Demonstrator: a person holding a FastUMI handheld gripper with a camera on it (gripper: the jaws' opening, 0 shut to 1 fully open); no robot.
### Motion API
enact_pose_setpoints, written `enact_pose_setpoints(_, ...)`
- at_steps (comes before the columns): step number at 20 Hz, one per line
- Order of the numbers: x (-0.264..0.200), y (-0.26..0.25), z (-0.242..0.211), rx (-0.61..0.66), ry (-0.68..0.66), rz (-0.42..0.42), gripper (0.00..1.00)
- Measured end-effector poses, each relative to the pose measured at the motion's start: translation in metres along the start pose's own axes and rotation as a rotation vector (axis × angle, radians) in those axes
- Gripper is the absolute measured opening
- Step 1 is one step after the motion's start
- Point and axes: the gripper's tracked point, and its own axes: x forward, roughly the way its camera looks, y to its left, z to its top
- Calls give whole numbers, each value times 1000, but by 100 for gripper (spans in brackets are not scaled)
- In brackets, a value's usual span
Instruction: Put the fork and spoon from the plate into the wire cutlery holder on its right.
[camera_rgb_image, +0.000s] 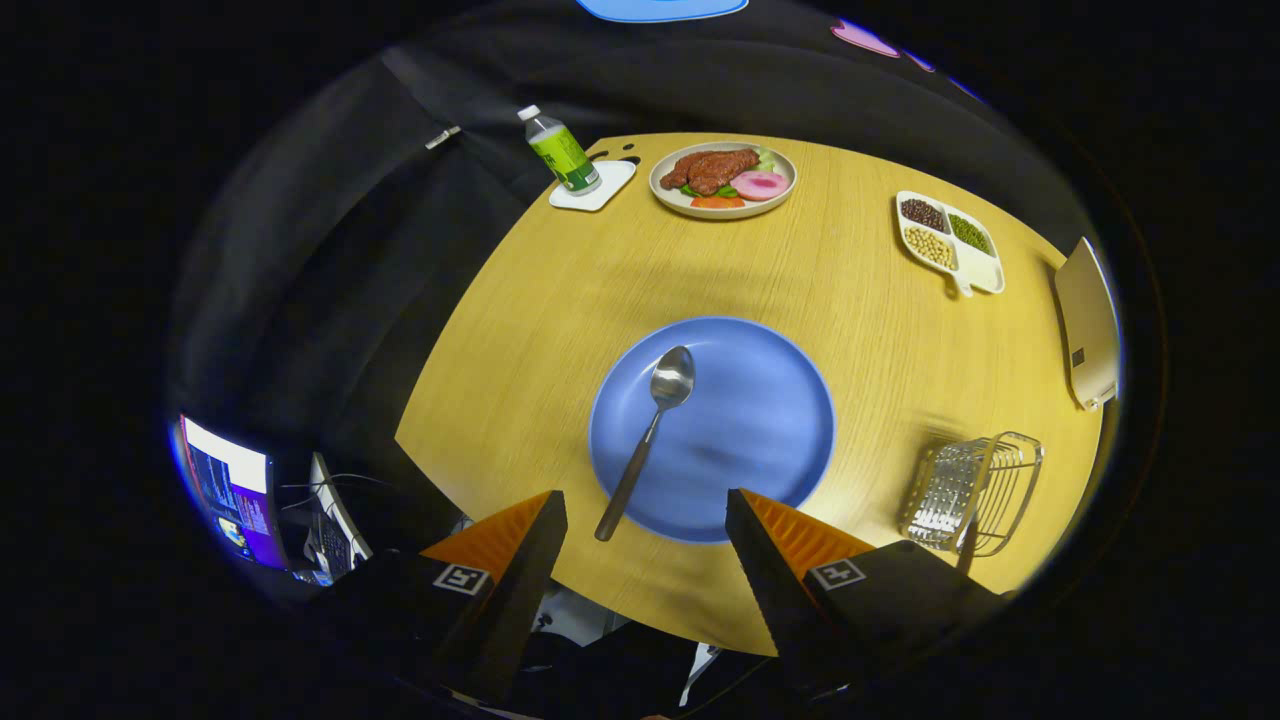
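While your gripper hovers with fingers apart and empty, the steel spoon lies on the round blue plate, handle nearest you; wire cutlery holder right, already holding one upright utensil.

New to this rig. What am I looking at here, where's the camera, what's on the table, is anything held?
There is no robot arm. A person carries a handheld two-finger claw, and the fisheye camera rides on it, looking forward along the fingers, hence the round, bent picture.

The fingers stand wide apart and hold nothing. The claw hangs above the near edge of a round wooden table.

Just ahead of the fingers lies a blue plate with a spoon on it, handle pointing back toward the claw. I see no fork on the plate. To the plate's right stands the wire cutlery holder; a dark handle seems to stick out of it, hard to tell.

Farther off are a plate of food, a bottle on a coaster and a divided dish of beans.
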Motion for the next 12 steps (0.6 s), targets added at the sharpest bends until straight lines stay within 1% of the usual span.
enact_pose_setpoints(3,33,3,1,54,20,-14,100)
enact_pose_setpoints(9,75,-13,4,142,47,-96,99)
enact_pose_setpoints(12,86,-8,-1,188,80,-91,98)
